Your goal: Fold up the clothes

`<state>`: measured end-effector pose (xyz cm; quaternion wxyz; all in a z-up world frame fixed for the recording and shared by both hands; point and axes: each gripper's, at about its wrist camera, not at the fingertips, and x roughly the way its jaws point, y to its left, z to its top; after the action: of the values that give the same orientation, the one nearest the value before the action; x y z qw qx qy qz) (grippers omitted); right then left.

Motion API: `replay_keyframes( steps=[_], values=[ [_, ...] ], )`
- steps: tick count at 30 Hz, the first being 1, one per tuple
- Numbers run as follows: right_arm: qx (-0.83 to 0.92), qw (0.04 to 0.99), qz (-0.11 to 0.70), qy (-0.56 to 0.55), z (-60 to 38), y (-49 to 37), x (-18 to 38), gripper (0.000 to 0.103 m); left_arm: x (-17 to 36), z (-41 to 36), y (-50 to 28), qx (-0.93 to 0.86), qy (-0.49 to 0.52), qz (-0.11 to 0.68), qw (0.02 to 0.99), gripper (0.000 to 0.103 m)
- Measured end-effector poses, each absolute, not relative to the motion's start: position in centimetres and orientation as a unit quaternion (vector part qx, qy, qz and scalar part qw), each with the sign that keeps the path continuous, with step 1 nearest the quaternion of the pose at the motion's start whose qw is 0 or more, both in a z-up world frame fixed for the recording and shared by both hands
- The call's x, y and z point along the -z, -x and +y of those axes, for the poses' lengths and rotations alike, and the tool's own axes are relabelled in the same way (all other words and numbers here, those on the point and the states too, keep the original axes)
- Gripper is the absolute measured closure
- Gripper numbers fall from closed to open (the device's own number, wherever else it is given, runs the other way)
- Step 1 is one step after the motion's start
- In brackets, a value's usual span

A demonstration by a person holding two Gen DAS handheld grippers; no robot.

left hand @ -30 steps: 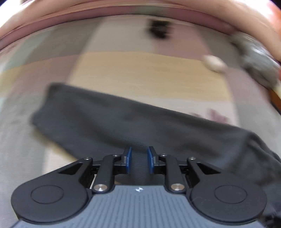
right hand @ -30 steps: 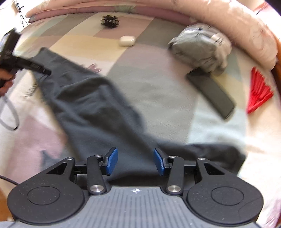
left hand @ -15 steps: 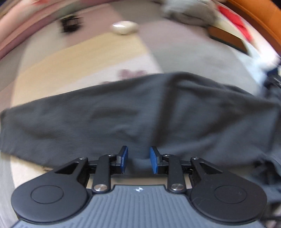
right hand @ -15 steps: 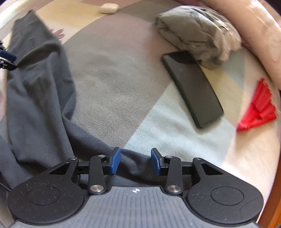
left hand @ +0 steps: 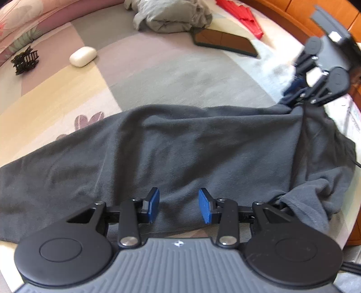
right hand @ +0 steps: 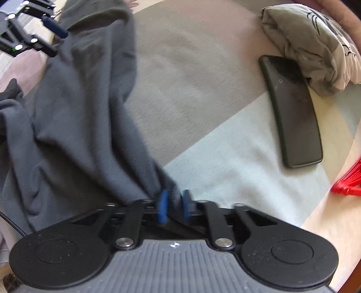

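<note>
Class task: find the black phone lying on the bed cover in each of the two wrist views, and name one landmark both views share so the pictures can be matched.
Left wrist view: the black phone lies upper right of centre, just below the grey bundle of clothes.
Right wrist view: the phone lies at right, running top to bottom, its top end against the bundle.
Shared landmark: the grey bundle beside it.

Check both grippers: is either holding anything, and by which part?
The right gripper pinches the dark grey garment at a bunched edge. The left gripper is open, holding nothing.
</note>
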<state>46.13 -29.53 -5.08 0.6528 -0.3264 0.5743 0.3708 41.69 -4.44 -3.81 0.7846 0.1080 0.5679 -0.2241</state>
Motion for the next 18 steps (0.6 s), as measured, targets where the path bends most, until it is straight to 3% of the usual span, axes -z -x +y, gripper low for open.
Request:
replay_keyframes(
  steps=[11,18],
  values=[
    [-0.259,0.76,0.523,0.286,-31.8,-49.8,1.8,0.099,3.2,-3.8,-42.5,0.211,-0.102,0.563,0.793,0.064],
    [-0.213,0.762,0.553,0.261,-32.0,-50.3,2.9,0.099,2.8,-3.0,-43.0,0.194,-0.077,0.56,0.802,0.064]
  ],
)
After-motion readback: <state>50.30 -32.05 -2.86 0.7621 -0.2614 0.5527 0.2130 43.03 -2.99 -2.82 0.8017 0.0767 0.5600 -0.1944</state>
